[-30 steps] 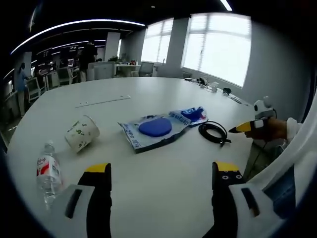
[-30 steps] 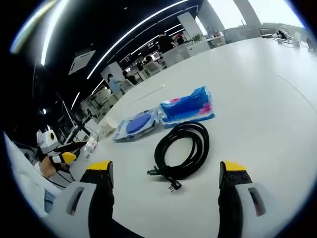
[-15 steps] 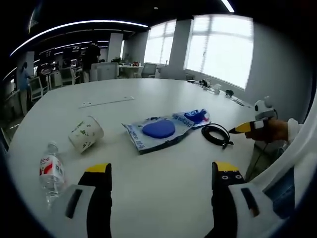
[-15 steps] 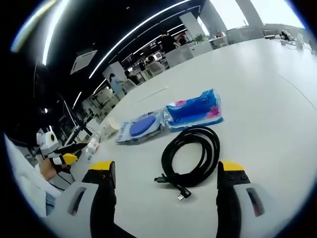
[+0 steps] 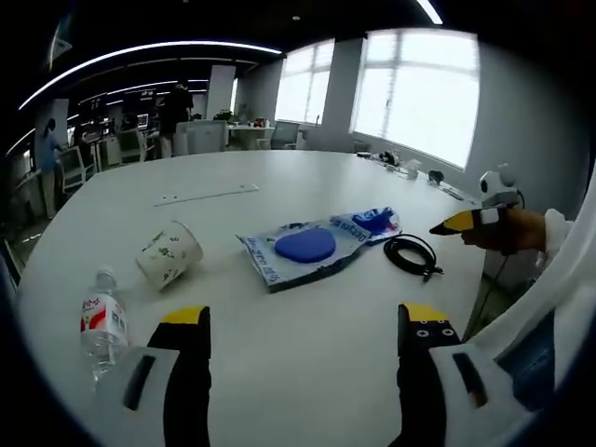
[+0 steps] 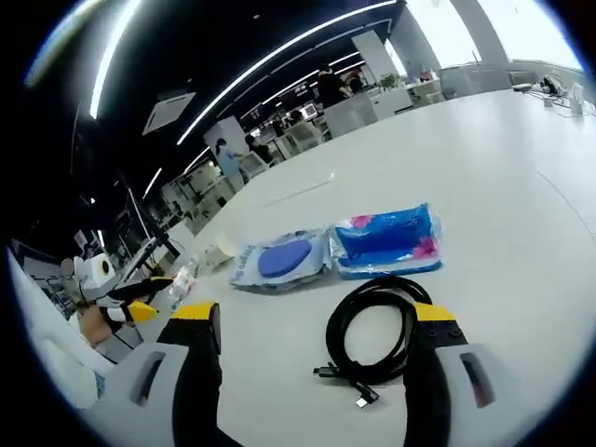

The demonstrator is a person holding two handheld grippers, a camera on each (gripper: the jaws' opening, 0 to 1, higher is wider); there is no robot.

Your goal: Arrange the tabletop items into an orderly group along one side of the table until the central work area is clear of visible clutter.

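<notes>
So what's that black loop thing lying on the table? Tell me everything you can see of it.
It is a black cable, coiled into a few loose round loops and lying flat on the white table. It looks like smooth rubbery cord. One end sticks out of the coil with a small plug on it. It sits just in front of the blue packet, between the right gripper jaws, which stand open and do not touch it.
</notes>
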